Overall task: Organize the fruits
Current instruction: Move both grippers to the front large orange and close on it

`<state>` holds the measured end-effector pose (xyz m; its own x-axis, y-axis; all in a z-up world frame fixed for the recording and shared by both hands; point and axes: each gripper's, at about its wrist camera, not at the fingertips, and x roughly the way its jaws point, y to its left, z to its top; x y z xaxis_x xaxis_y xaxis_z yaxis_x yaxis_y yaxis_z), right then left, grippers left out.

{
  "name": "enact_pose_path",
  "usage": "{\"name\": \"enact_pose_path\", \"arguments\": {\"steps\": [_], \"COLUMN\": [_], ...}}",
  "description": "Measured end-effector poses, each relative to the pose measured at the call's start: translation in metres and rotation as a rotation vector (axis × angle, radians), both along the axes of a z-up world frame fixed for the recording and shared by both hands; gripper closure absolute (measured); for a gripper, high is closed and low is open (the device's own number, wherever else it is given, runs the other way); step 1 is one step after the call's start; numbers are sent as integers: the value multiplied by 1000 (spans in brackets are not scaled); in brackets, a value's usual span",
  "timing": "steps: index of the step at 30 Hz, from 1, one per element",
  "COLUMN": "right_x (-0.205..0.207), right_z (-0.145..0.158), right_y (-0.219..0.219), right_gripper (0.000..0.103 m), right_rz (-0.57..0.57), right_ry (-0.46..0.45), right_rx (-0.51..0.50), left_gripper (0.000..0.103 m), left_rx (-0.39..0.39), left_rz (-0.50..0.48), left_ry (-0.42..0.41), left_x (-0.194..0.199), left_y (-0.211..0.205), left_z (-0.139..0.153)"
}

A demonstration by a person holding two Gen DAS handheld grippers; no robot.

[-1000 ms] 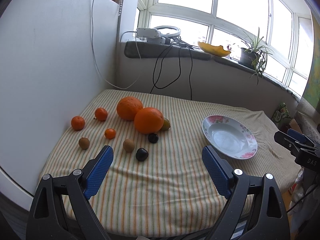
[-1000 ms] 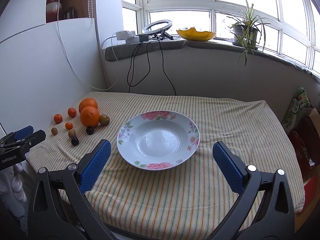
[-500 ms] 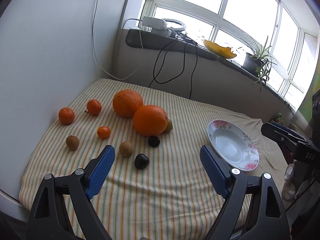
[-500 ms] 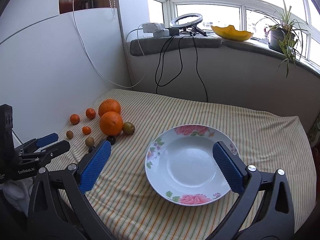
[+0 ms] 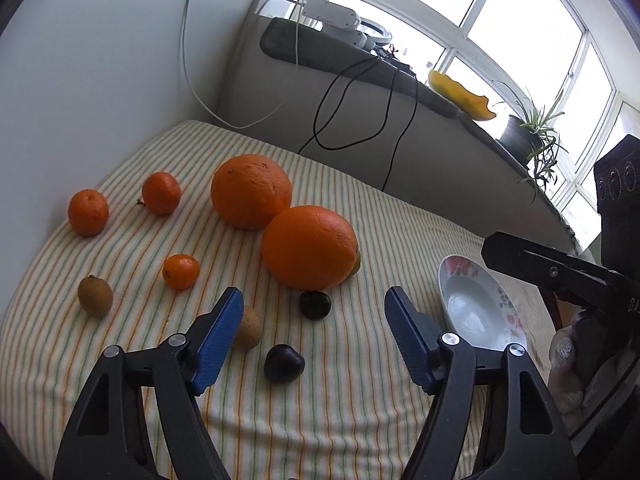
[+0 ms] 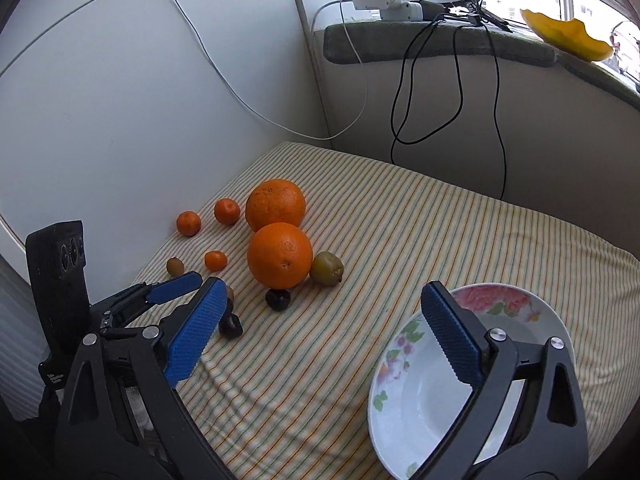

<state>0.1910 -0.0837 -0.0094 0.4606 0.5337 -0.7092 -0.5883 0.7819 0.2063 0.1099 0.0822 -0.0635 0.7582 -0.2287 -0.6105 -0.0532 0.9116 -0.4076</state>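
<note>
Left claw, released, over the fruits.
I see the plum low-centre between its fingers; right claw, also released, farther.

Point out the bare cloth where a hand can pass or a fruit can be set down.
Bare striped cloth runs between the near orange and the plate, back to the wall with the black cables. Crowded: around the two dark fruits, brown kiwi and small tangerines, where the left gripper hovers with open jaws.
</note>
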Motion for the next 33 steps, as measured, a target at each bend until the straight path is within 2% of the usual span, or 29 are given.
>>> {"name": "enact_pose_path", "arguments": {"steps": [4,9,13,28,33], "right_x": [23,53,66,86,84], "right_z": [-11,-30,-41,-59,-60], "right_y": [17,35,50,82,88], "right_gripper": [6,22,27,39,43], "right_rz": [42,75,101,130,150], "right_ry": [91,244,304,354,353], "right_rx": [26,85,91,22,5], "left_gripper": [33,34,34,34,39], "left_rx": [-46,-115,-158,-194,-176], "left_rz": [-2,3,-2,-19,-33], "left_ry": [16,27,40,92,95], "left_x": [10,18,25,51,58], "left_y": [5,13,18,21,17], "left_z": [-7,-11,-15,-26,-22]}}
